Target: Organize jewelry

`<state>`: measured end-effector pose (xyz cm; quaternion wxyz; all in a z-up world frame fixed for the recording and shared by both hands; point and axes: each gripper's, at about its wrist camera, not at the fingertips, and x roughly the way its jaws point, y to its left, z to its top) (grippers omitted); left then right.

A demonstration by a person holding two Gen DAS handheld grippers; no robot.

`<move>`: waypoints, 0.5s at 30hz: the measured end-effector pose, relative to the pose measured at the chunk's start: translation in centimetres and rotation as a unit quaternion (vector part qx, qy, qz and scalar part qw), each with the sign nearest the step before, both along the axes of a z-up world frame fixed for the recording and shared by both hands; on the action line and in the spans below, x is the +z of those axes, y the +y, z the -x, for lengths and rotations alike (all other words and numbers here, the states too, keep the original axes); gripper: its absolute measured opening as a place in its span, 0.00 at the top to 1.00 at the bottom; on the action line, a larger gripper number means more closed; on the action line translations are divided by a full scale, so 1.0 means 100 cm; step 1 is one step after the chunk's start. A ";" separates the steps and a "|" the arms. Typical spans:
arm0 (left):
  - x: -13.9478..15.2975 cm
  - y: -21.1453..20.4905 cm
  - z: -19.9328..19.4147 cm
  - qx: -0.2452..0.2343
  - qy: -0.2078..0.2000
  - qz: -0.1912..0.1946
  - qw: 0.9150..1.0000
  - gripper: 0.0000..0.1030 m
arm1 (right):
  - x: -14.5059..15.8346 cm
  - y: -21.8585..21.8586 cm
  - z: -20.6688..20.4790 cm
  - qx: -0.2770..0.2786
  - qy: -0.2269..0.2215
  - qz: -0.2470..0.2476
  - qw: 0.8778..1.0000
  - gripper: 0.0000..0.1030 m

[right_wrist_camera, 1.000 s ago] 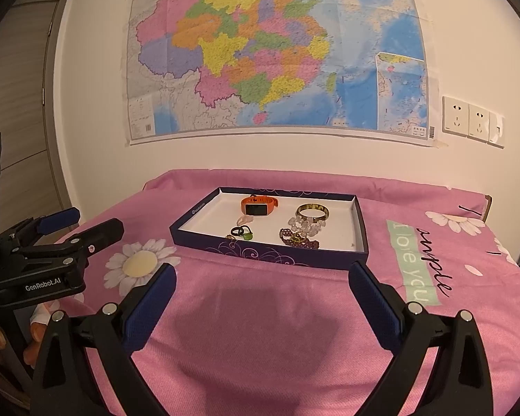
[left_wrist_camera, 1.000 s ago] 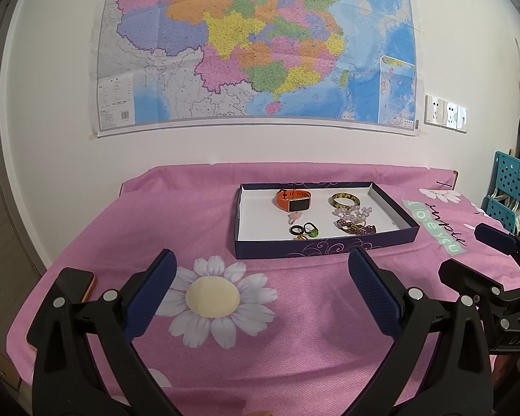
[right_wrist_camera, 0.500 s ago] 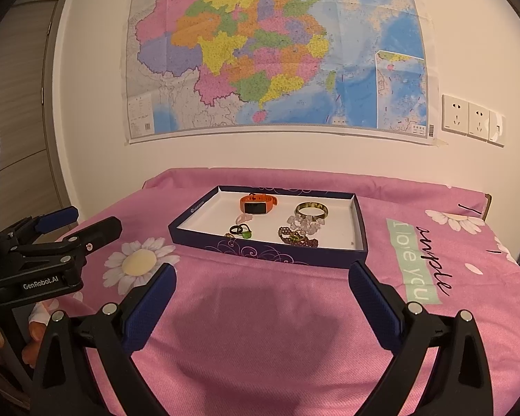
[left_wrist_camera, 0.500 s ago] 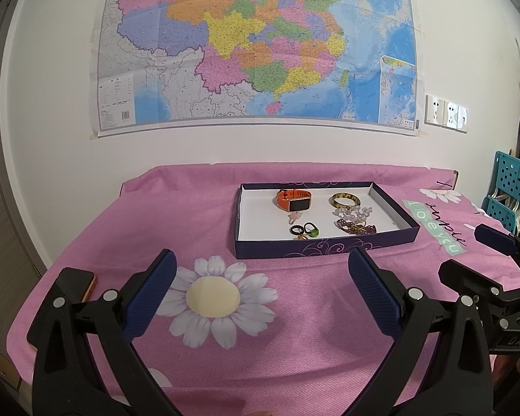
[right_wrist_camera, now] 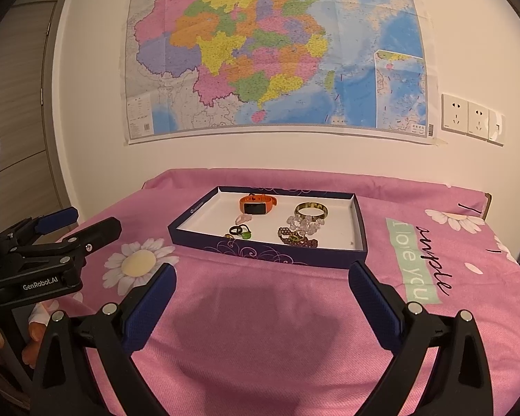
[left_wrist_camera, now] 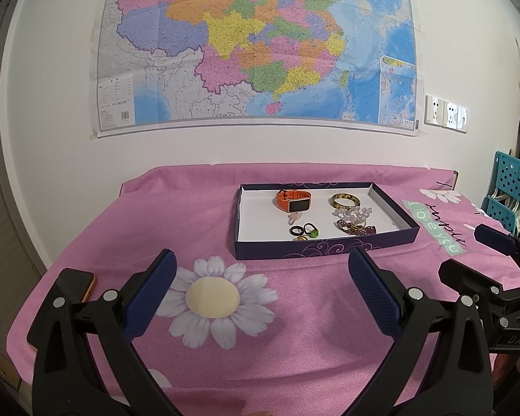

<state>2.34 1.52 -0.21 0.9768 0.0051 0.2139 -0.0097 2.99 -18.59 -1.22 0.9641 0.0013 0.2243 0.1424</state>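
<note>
Hovering short of the navy tray (left_wrist_camera: 324, 248), both claws gape empty: left claw (left_wrist_camera: 260, 291), right claw (right_wrist_camera: 261, 293). Inside that tray lie an orange watch (left_wrist_camera: 293, 200), 1 bangle (left_wrist_camera: 345, 201) and several rings (left_wrist_camera: 303, 231), apparently gathered for sorting.

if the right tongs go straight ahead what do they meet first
Probably the near wall of the dark blue tray. The open right tongs point at it over bare pink cloth, though depth is unclear.

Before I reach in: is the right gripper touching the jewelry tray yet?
Apart. The right wrist view shows bare pink cloth between the open right gripper and the tray.
</note>
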 end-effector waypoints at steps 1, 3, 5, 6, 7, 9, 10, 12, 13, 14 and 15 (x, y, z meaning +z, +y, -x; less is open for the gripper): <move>0.000 -0.001 0.001 0.001 -0.001 0.000 1.000 0.05 | 0.000 0.000 0.000 0.000 0.000 0.000 1.000 0.07; 0.000 0.000 0.000 0.000 0.000 -0.001 1.000 0.05 | 0.000 -0.001 0.000 -0.001 -0.001 0.000 1.000 0.07; 0.000 -0.001 0.000 0.001 -0.001 -0.001 1.000 0.05 | 0.001 -0.001 -0.001 -0.001 -0.001 -0.001 1.000 0.07; 0.000 -0.001 0.000 0.001 0.000 -0.001 1.000 0.05 | 0.001 -0.001 -0.001 -0.001 -0.001 -0.001 1.000 0.07; 0.001 0.000 -0.001 0.001 0.000 -0.001 1.000 0.05 | 0.001 -0.001 -0.001 -0.001 -0.001 -0.001 1.000 0.07; 0.000 -0.001 0.000 0.001 -0.001 -0.001 1.000 0.05 | 0.001 -0.001 -0.001 -0.001 -0.001 0.000 1.000 0.07; 0.001 0.000 0.000 0.001 -0.001 -0.001 1.000 0.05 | 0.001 -0.001 -0.001 -0.001 -0.001 0.000 1.000 0.07; 0.000 -0.001 0.000 0.001 -0.001 -0.001 1.000 0.05 | 0.001 -0.001 -0.001 -0.002 -0.001 -0.001 1.000 0.07; 0.000 -0.001 0.000 0.000 -0.001 -0.001 1.000 0.05 | 0.001 -0.001 -0.001 -0.002 -0.001 -0.001 1.000 0.07; 0.000 -0.001 0.000 0.001 -0.001 -0.001 1.000 0.05 | 0.001 -0.001 -0.001 -0.001 -0.001 -0.001 1.000 0.07; 0.000 -0.001 0.000 0.001 0.000 -0.001 1.000 0.05 | 0.001 -0.001 -0.001 -0.001 -0.001 -0.001 1.000 0.07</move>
